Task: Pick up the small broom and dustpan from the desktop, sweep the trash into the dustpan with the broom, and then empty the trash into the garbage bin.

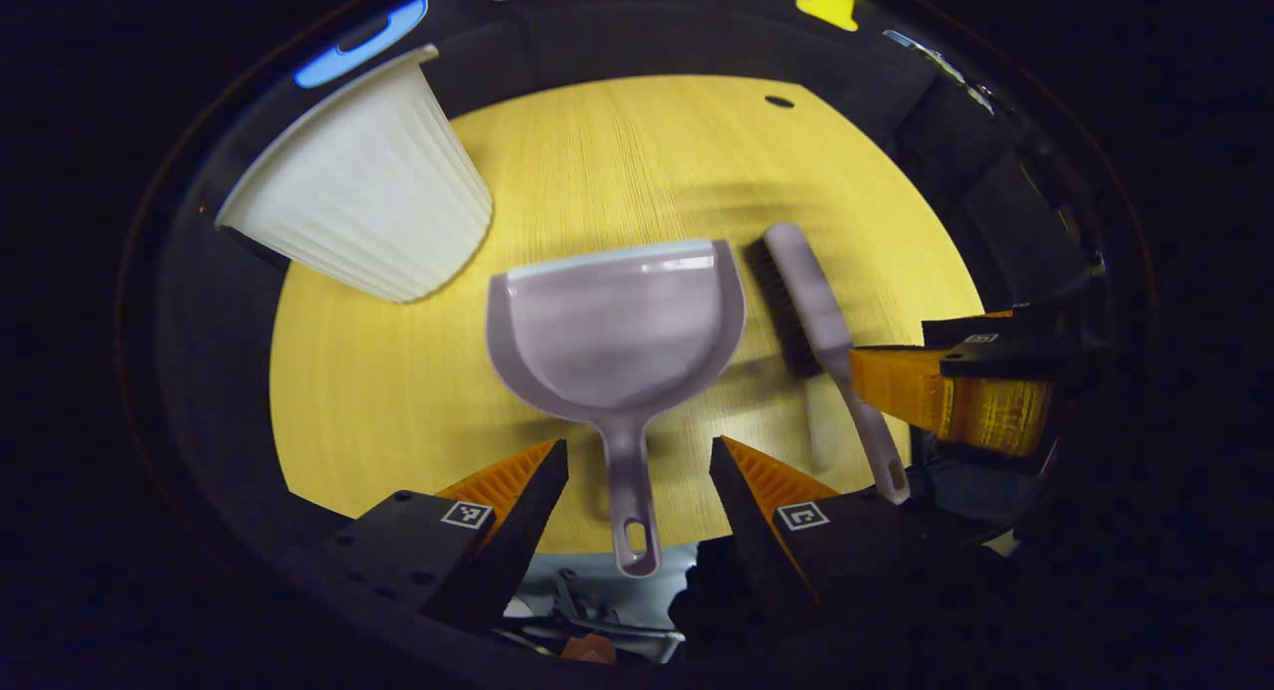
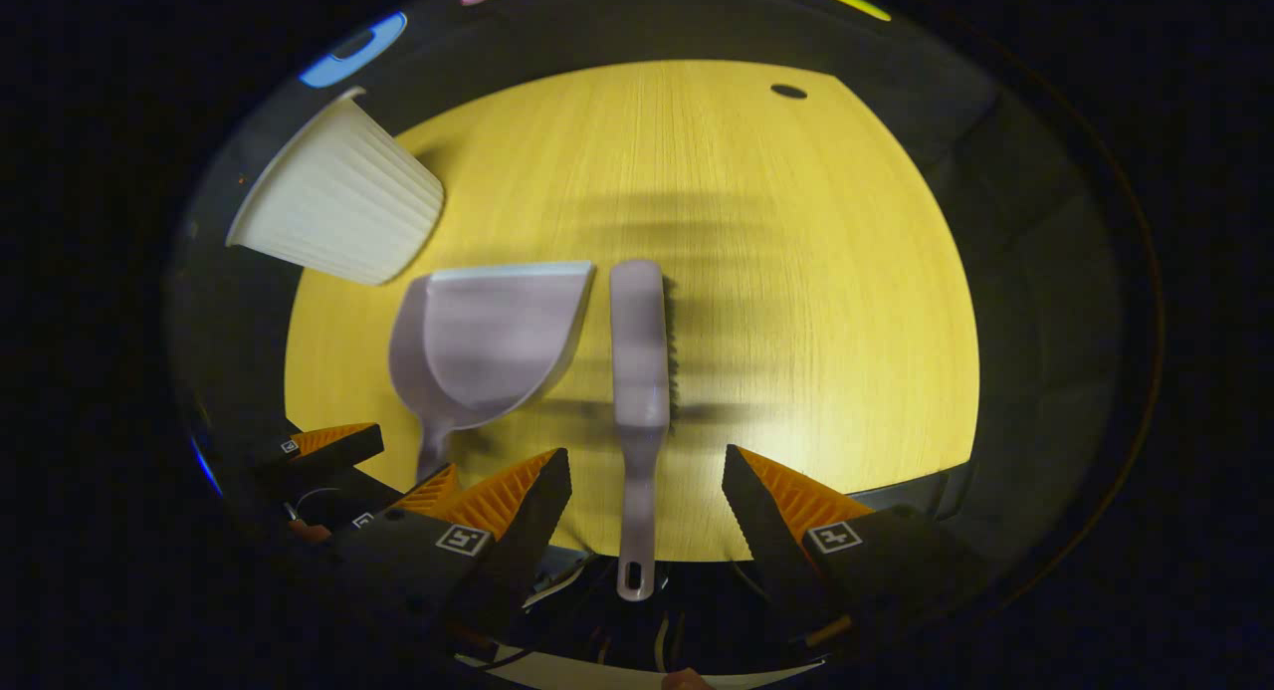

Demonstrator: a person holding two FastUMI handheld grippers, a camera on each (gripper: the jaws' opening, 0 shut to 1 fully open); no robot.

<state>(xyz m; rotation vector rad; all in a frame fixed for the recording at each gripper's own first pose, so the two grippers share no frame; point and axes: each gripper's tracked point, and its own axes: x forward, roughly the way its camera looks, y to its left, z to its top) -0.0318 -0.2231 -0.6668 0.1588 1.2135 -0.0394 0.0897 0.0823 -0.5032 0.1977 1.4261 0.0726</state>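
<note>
2 pairs of tongs, left (image 1: 637, 481) and right (image 2: 647, 491), stand released astride the dustpan (image 1: 617, 322) and broom (image 2: 639, 371) handles on the worktop (image 1: 617, 162); nothing grasped, sweeping and emptying into the bin (image 1: 363, 187) remain.

Cannot tell whether any trash lies on the worktop (image 1: 617, 152). Dustpan (image 2: 493, 337) handle partly hidden behind a hand-held gripper finger (image 2: 498, 501) in the right gripper view. Garbage bin (image 1: 363, 187) far rim lost in the dark at the upper left; inside unseen. Clutter below the worktop edge, between the fingers (image 1: 518, 486) in the left gripper view, too dim to identify.
</note>
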